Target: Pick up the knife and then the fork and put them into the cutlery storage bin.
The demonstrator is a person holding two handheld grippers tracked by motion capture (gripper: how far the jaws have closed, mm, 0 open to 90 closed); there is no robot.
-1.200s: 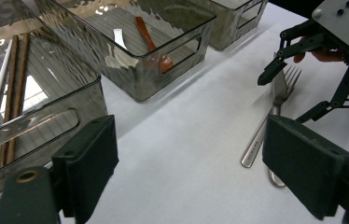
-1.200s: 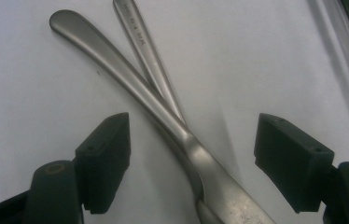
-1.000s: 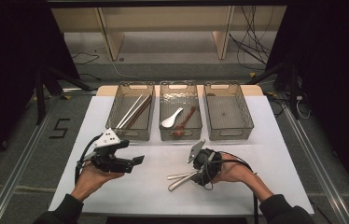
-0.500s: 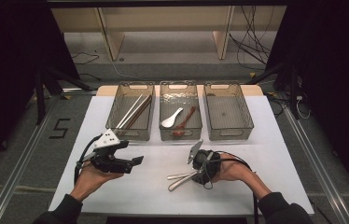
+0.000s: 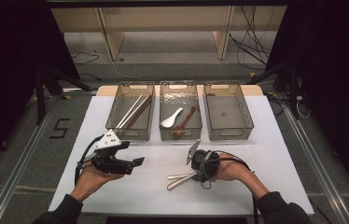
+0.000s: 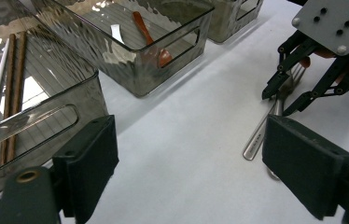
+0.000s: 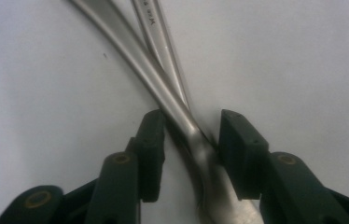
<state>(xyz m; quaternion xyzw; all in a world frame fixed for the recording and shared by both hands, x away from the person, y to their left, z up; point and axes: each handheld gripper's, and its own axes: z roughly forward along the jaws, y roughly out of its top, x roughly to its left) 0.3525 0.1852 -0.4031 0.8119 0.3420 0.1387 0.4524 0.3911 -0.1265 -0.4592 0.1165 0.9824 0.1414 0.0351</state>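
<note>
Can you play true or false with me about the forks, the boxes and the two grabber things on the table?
1. The right gripper has its jaws on either side of the metal forks. True.
2. The left gripper is holding a spoon. False: its jaws are wide open with nothing between them.
3. The middle box holds a white spoon and a brown spoon. True.
4. The right box is full of forks. False: no cutlery lies in it.
5. The chopsticks lie on the table beside the forks. False: they are in the left box.
</note>
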